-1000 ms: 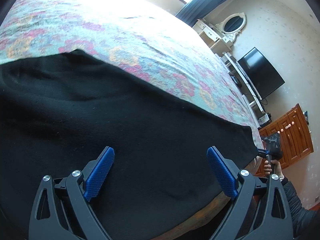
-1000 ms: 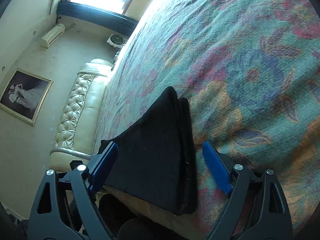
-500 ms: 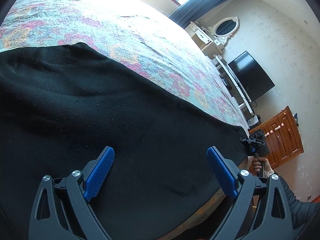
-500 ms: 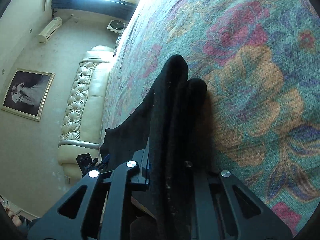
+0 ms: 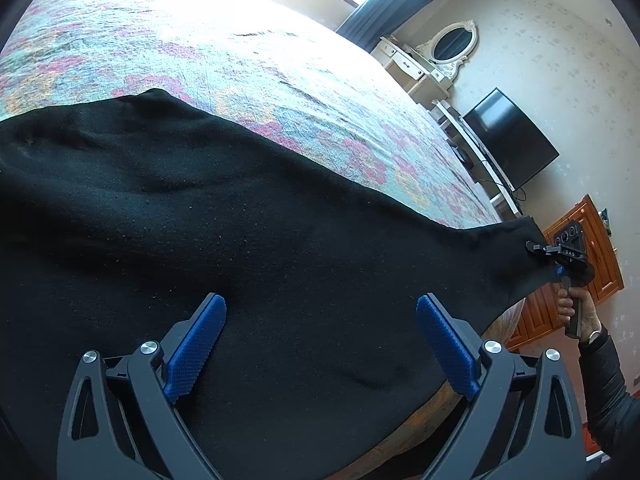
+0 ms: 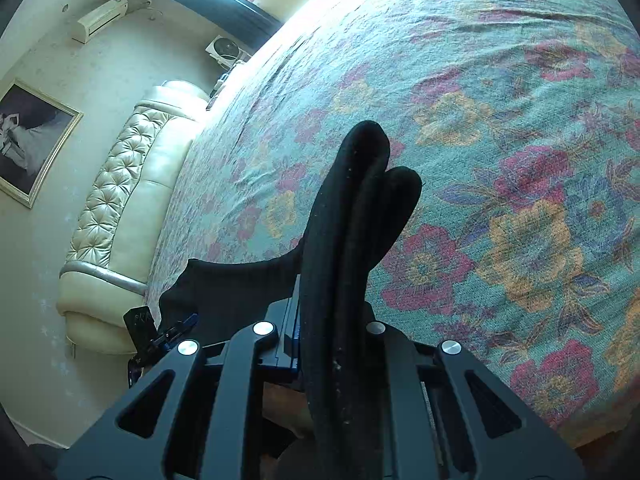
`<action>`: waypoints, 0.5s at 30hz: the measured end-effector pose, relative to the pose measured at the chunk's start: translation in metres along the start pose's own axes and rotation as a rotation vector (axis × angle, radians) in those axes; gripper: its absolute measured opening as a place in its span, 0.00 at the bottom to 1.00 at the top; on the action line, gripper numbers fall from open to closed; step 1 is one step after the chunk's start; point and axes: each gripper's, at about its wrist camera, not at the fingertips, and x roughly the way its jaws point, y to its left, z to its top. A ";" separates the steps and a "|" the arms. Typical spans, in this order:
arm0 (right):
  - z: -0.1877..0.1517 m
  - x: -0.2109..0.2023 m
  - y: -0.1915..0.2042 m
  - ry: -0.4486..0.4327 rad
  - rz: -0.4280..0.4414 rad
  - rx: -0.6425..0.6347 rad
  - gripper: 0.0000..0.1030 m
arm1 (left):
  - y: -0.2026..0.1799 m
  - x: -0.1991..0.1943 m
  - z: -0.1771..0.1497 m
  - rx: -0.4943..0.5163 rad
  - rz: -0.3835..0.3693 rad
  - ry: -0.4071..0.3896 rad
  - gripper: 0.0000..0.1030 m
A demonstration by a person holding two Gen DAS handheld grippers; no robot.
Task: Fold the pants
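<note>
The black pants (image 5: pixel 240 240) lie stretched along the near edge of the floral bedspread (image 5: pixel 260 64). My left gripper (image 5: pixel 320 344) is open just above the wide part of the pants, its blue pads (image 5: pixel 196 344) apart and holding nothing. My right gripper (image 6: pixel 332 320) is shut on the leg end of the pants (image 6: pixel 352 208) and holds it lifted off the bed. In the left wrist view the right gripper (image 5: pixel 560 258) pinches the far right corner of the pants. In the right wrist view the left gripper (image 6: pixel 168 334) shows at the far end.
A padded cream headboard (image 6: pixel 116 192) stands at the left end of the bed. A TV (image 5: pixel 508 140), a white dresser with an oval mirror (image 5: pixel 452 44) and a wooden cabinet (image 5: pixel 592 264) line the far wall. The wooden bed edge (image 5: pixel 420 420) runs below the pants.
My right gripper has shut on the leg end of the pants and lifted it off the bedspread. My left gripper stays open over the pants.
</note>
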 end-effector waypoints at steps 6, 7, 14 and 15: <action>0.001 -0.011 0.051 -0.023 -0.041 -0.039 0.12 | 0.003 -0.026 0.000 -0.059 0.162 -0.098 0.93; 0.001 -0.011 0.059 -0.026 -0.045 -0.044 0.12 | 0.002 -0.031 0.002 -0.047 0.172 -0.103 0.92; -0.002 -0.001 0.114 -0.018 -0.066 -0.085 0.12 | 0.012 -0.055 0.000 0.011 0.257 -0.098 0.93; -0.003 0.001 0.122 -0.013 -0.067 -0.092 0.12 | 0.013 -0.056 0.001 0.005 0.255 -0.093 0.93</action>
